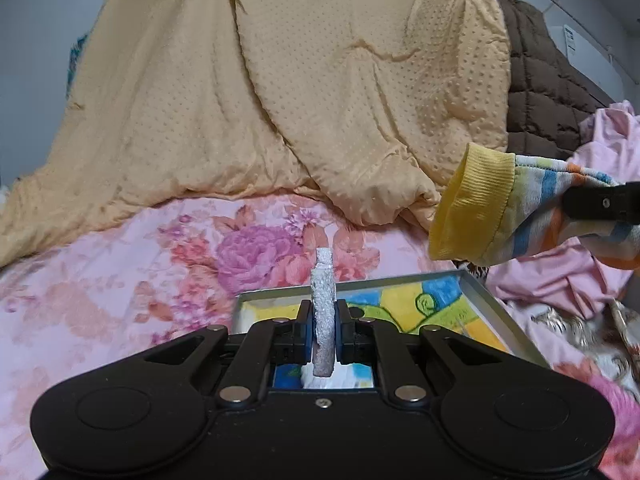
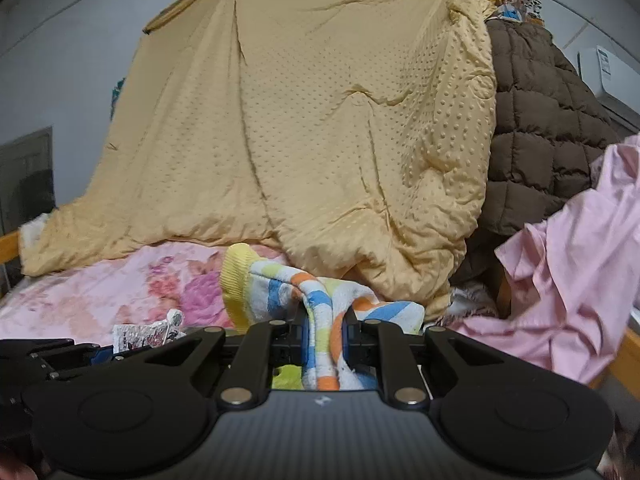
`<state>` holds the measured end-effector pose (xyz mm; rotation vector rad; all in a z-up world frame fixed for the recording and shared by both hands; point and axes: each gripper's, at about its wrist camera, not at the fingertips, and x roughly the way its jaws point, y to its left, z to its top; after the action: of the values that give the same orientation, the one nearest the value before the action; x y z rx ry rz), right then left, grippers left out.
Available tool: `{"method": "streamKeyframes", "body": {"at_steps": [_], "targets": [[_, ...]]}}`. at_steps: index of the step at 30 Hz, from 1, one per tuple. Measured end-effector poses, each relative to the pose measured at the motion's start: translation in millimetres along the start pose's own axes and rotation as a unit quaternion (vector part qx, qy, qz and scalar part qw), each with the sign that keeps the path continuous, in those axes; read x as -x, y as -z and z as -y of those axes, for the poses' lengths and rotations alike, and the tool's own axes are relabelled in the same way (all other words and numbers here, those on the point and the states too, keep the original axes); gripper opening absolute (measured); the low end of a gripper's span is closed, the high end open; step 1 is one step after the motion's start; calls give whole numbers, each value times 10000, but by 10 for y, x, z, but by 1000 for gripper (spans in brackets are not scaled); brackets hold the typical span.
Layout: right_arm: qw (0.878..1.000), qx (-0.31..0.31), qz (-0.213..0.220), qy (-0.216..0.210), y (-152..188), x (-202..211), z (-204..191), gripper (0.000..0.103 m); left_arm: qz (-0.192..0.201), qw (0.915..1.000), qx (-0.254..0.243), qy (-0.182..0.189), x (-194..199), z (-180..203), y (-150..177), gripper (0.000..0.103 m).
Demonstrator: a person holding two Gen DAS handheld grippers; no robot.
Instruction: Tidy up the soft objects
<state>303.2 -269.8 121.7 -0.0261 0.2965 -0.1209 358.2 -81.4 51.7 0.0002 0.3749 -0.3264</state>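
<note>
Soft, even indoor light, rather dim, with no hard shadows or glare. Fisheye bending darkens the corners, and the right edges smear slightly.

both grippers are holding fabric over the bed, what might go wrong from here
1. The left hand-held gripper pinches only a narrow edge of the white-grey fuzzy cloth, so it could slip out.
2. The yellow ribbed cuff of the striped fuzzy sock hangs loose from the right hand-held gripper and may land outside the shallow grey tray.
3. The sock could snag on the crumpled pink sheet close beside it.
</note>
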Motion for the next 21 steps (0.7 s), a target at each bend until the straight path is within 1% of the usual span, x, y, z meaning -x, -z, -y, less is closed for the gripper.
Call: {"method": "streamKeyframes", "body": {"at_steps": [2,5,7,9,10,11,12,14,15,16,17,19,20,21], "targets": [[9996,-208,-213,22,-15,-301,51,16,-125,9998,118,42,-243,-6,-91,11],[9958,-762,-500,-27,72,-759,217,16,-342,9994,71,8,-654,33,-166,11],[9922,-981,-769,70,194,-1019,303,16,-629,9980,31,-58,-944,50,-151,11],[9880,-1043,-1128,176,313,-1246,350,16,-873,9959,-3,-220,-1169,51,-101,11],[9864,-961,-1314,227,375,-1352,357,16,-1029,9943,5,-263,-1279,42,-62,11],[9846,-876,-1481,292,431,-1437,359,16,-1265,9915,55,-284,-1394,22,-21,11],[9818,-849,-1674,295,475,-1511,372,16,-1481,9882,125,-379,-1487,3,27,11],[9798,-814,-1809,234,535,-1551,391,20,-1711,9843,236,-363,-1564,-45,120,13],[9792,-803,-1858,147,562,-1550,391,20,-1784,9831,210,-367,-1576,-50,166,17],[9787,-742,-1912,114,592,-1538,384,24,-1766,9835,102,-390,-1570,-49,199,29],[9781,-689,-1961,112,624,-1525,376,30,-1737,9839,-37,-426,-1556,-34,235,46],[9779,-644,-1986,88,672,-1491,373,37,-1645,9849,-193,-504,-1499,-32,292,60],[9782,-650,-1973,75,681,-1457,364,40,-1607,9856,-181,-492,-1471,-50,311,64],[9781,-669,-1970,55,680,-1430,360,43,-1584,9862,-138,-459,-1438,-61,316,65]]}}
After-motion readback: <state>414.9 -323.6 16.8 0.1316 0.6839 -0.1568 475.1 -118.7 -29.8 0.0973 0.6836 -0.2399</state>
